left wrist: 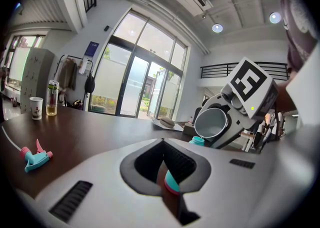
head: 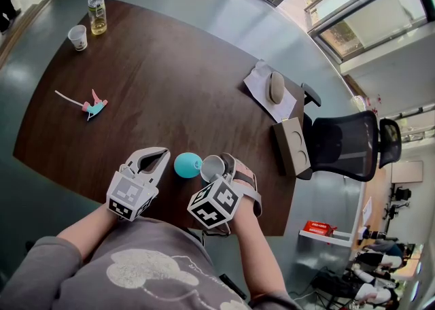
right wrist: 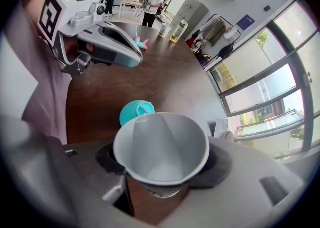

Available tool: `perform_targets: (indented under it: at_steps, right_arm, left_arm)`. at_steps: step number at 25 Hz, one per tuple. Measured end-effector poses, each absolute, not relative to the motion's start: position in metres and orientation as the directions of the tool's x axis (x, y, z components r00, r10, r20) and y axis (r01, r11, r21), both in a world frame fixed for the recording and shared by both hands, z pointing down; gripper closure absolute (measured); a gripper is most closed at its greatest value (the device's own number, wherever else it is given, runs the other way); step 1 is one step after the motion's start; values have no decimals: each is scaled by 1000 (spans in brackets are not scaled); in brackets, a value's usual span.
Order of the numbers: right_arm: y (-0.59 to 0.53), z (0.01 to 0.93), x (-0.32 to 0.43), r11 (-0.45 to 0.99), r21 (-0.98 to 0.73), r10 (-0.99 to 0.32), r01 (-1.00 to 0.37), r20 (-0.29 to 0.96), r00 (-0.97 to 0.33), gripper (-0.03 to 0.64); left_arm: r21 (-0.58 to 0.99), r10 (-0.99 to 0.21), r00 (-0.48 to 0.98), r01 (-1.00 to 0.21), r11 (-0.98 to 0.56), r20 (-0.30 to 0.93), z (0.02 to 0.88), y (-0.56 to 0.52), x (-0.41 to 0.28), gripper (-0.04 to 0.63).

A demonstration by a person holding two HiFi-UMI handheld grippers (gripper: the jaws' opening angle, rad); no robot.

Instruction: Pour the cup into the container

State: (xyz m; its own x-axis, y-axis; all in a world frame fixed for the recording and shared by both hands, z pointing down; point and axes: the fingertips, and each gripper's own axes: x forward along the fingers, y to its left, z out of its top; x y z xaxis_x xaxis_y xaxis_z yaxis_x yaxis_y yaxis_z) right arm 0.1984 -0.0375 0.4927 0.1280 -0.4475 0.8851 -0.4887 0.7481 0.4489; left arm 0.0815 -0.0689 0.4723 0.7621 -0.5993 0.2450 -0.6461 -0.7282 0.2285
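1. Right tool: jaws partly apart and clamped on the grey cup. The hold is low on the wall near the base, and the rim is free.
2. Cup is off the desk and tipped, with its mouth just beside the teal container. Only a bare grey bottom shows inside; no contents visible.
3. Container sits on the desk near the front edge, between the two tools. It has a rounded body and a small opening. Can't tell if it stands fully upright.
4. Left tool: jaw tips meet, nothing clearly gripped. A teal-pink bit shows through the gap, unidentifiable. The tip is near the container; contact unclear.
5. Cup handling: looks light, thin-walled, smooth and tapered. It would likely flex under a hard squeeze and slip under a loose one. The low-wall hold seems right, since it keeps the rim clear for pouring.
6. Container handling: probably light, and being round it could roll or scoot if the cup rim bumps it. The small mouth leaves little margin. Best steadied from the side with the left tool, on the body and not at the opening.
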Motion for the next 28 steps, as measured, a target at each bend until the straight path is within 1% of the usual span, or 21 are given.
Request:
perform_targets:
  at_steps: [12, 16, 21, 24, 28]
  right_arm:
    - [-38, 485, 193, 703, 418, -486, -575, 873, 40, 318]
    - [-38, 482, 196, 668, 410, -517, -621, 856, 10, 318]
    - [-41, 470, 199, 595, 363, -582, -717, 810, -74, 318]
    - [-43, 457, 201, 545, 317, -641, -776, 754, -142, 318]
    - [-44, 444, 208, 481, 255, -696, -839, 693, -189, 318]
  left_arm:
    - [221, -599, 760, -647, -729, 251, 471, -66, 84, 589]
    - [214, -605, 757, -651, -728, 248, 469, -65, 85, 589]
    - [203, -622, 741, -669, -715, 251, 466, -66, 80, 589]
    - [192, -637, 729, -682, -705, 251, 463, -66, 79, 589]
    - [178, -648, 721, -691, -701, 246, 456, -64, 82, 589]
